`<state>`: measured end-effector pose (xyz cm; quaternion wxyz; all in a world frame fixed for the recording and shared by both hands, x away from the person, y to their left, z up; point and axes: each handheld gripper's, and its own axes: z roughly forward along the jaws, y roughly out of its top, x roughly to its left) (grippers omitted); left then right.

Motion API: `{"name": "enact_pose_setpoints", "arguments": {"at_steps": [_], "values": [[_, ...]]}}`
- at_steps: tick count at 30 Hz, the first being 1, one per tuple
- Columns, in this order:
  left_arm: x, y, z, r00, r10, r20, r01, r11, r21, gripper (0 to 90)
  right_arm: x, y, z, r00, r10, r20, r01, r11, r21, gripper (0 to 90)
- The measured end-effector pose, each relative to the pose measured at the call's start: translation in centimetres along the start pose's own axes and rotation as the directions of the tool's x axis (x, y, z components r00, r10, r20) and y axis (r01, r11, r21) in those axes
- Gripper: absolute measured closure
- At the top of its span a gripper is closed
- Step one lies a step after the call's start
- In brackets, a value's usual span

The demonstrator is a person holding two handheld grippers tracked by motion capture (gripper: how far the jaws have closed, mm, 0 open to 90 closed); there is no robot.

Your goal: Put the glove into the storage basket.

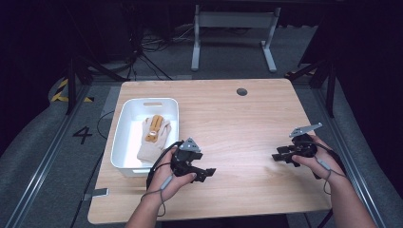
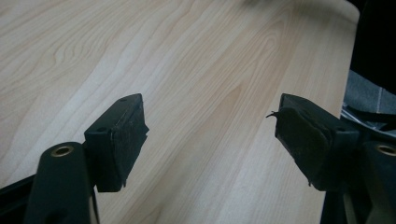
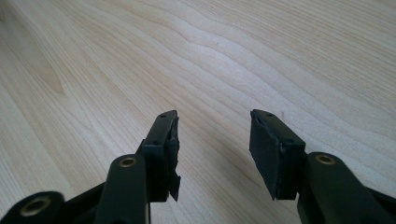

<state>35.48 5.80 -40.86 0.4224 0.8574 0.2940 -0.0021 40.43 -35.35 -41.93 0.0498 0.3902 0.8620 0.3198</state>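
Observation:
A white bin stands on the left of the wooden table, holding a cream glove with an orange patch. Just right of the bin's near corner, a hand holds my left gripper, pointing right over bare wood; its jaws stand wide open in the left gripper view with nothing between them. Near the table's right edge a hand holds my right gripper, pointing left. Its jaws are open in the right gripper view, empty, over bare wood.
A dark round grommet sits near the table's far edge. Beyond the table stand white desk legs and loose cables on grey floor. A number 4 marks the floor at the left.

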Motion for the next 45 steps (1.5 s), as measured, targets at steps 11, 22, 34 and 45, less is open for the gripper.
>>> {"name": "enact_pose_setpoints", "arguments": {"at_steps": [11,22,34,45], "values": [[0.4,-1.5,2.4,0.9992,0.033,-0.021,-0.031,0.9974,0.065,26.1,-0.2,0.0,0.0,1.0,0.003,0.0,-0.003,1.0,0.002,53.3],[-0.1,-2.1,4.2,0.9963,0.086,0.001,-0.086,0.9874,0.133,24.6,-0.1,-0.1,0.5,1.0,0.001,-0.002,-0.001,1.0,0.02,53.2],[0.1,-2.4,4.2,0.9911,0.127,-0.041,-0.111,0.9561,0.271,21.4,-0.1,-0.1,0.9,1.0,-0.007,0.0,0.007,0.999,0.033,53.1],[0.0,-2.1,3.8,0.9926,0.117,-0.032,-0.107,0.968,0.227,21.8,-0.1,-0.1,0.8,1.0,-0.006,0.001,0.006,1.0,0.03,53.0]]}}
